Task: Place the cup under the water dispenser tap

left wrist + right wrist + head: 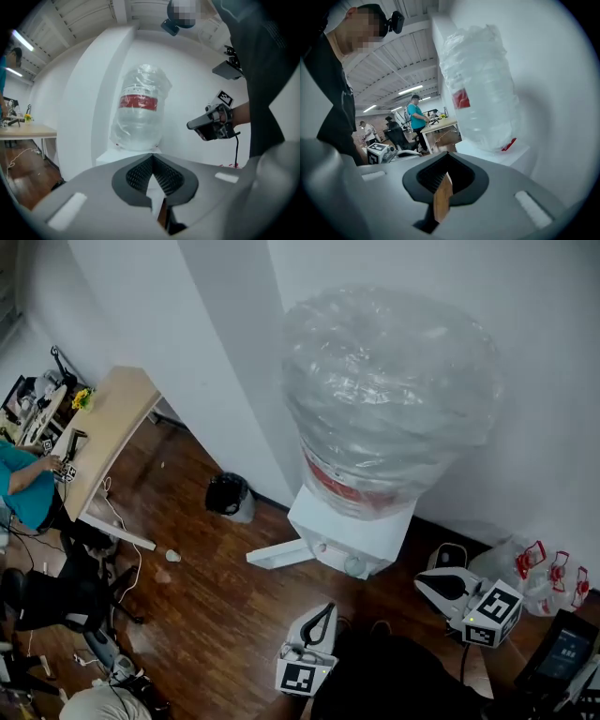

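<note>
The white water dispenser (pixel 352 535) stands against the wall, and its big plastic-wrapped bottle (pixel 384 399) fills the middle of the head view. Its tap (pixel 354 564) shows low on the front. No cup shows in any view. My left gripper (pixel 322 613) hovers over the wooden floor in front of the dispenser, its jaws shut with nothing between them. My right gripper (pixel 441 585) is to the right of the tap, jaws together and empty. The left gripper view shows the bottle (pixel 140 110) ahead and the right gripper (pixel 206 123) beside it. The bottle (pixel 480 93) is close in the right gripper view.
A black waste bin (pixel 228 493) stands by the wall left of the dispenser. Further left are a wooden desk (pixel 108 432), a seated person in teal (pixel 23 488) and an office chair (pixel 56 596). A small white object (pixel 172 556) lies on the floor. Clear jugs with red handles (pixel 548 577) sit at the right.
</note>
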A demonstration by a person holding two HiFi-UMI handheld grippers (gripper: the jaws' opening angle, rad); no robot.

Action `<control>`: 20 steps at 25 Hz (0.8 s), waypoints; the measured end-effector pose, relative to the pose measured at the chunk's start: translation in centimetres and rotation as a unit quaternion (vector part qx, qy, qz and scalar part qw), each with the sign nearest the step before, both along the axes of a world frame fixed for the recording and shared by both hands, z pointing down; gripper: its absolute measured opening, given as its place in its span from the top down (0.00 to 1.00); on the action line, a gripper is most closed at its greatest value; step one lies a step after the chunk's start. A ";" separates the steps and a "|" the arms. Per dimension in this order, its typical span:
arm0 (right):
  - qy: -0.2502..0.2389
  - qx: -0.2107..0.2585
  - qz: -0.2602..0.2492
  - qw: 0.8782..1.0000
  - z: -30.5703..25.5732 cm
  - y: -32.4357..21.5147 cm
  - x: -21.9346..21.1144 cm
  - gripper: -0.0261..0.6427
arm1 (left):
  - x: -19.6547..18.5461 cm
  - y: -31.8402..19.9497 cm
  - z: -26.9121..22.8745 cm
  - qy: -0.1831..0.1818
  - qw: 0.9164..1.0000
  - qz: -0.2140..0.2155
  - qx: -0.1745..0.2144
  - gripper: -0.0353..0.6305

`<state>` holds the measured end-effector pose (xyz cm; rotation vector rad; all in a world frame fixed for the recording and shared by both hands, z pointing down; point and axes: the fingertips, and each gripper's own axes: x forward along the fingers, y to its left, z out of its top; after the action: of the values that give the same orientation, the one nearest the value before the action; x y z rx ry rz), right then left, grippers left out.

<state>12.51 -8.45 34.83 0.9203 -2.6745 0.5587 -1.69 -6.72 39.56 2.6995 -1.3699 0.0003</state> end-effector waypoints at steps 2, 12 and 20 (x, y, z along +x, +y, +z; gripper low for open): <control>-0.015 0.013 0.008 1.000 -1.3 0.0 0.0 0.96 | -0.1 0.1 -1.7 -0.002 1.000 0.003 -0.011 0.96; -0.005 0.039 0.026 0.999 -2.4 1.2 0.1 0.96 | 2.1 1.0 -5.1 -0.016 0.995 0.103 -0.012 0.95; -0.003 0.052 0.037 0.998 -3.2 1.9 0.3 0.96 | 2.7 1.8 -7.1 -0.005 0.996 0.092 -0.012 0.95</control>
<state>12.81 -6.51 31.60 1.0524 -2.7056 0.4420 1.04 -4.96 32.48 2.7979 -1.1100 0.0457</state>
